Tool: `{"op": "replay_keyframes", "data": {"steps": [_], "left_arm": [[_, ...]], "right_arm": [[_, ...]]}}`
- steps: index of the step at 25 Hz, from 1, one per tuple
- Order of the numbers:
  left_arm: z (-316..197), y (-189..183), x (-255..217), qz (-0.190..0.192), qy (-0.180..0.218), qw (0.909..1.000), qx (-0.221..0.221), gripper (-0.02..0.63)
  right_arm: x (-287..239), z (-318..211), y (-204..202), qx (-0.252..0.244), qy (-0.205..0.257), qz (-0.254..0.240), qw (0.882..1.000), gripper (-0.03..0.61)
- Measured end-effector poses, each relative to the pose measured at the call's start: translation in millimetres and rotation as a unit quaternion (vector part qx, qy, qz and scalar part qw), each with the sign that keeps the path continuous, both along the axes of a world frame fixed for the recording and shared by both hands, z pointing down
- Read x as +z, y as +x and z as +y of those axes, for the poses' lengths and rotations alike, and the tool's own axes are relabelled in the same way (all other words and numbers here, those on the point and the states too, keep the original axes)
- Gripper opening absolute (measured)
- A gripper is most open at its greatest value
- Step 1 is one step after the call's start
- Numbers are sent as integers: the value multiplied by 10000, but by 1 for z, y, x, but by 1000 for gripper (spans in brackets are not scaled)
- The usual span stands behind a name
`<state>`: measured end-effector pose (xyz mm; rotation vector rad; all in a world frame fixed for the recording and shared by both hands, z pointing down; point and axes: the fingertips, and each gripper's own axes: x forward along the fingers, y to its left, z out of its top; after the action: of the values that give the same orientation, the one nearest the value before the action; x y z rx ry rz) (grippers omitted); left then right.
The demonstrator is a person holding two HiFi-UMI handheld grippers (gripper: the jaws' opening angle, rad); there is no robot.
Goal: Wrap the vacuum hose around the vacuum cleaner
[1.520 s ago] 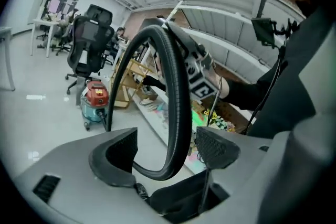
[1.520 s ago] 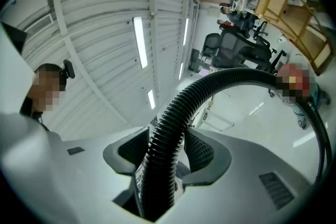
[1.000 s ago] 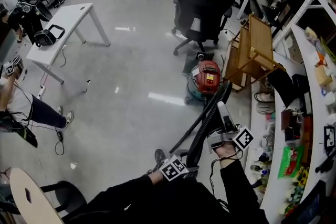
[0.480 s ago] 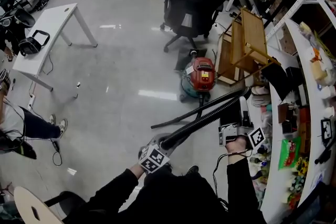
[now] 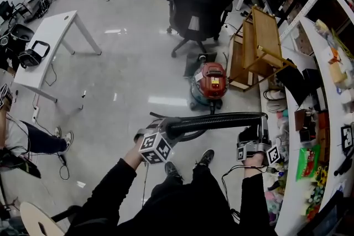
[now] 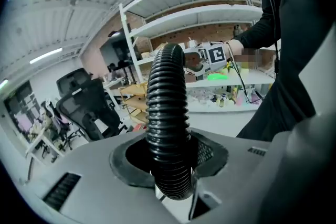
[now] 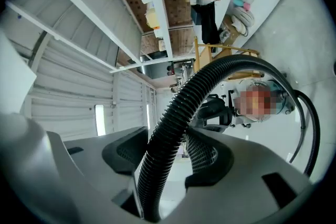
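Hose [image 5: 221, 120] is held level on the near side of the vacuum [image 5: 213, 83], stretched between both grippers; left gripper [image 5: 167, 130], nearer and left of the vacuum, has just been closing, jaws clamped on the hose; right gripper [image 5: 259, 131], nearer and right of it, has just opened slightly, jaws gripping the hose.
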<state>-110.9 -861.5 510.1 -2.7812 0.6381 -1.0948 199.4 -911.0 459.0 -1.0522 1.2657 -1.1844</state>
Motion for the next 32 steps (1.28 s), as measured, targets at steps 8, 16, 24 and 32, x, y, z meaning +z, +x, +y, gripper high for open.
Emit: {"op": "replay_keyframes", "data": {"steps": [8, 16, 24, 32], "left_arm": [[-77, 67, -22, -1452, 300, 9831, 1078, 163], [-133, 131, -5, -2562, 180, 9535, 1578, 164], [-176, 169, -15, -2502, -113, 9602, 1238, 191], [-186, 188, 15, -3552, 39, 9157, 1876, 189]], "right_arm": [[62, 3, 54, -473, -67, 94, 9988, 285], [106, 21, 92, -1636, -368, -543, 9843, 295], [135, 23, 120, -3276, -977, 2906, 8937, 293], [-3, -138, -5, -2881, 1856, 8193, 4597, 295]]}}
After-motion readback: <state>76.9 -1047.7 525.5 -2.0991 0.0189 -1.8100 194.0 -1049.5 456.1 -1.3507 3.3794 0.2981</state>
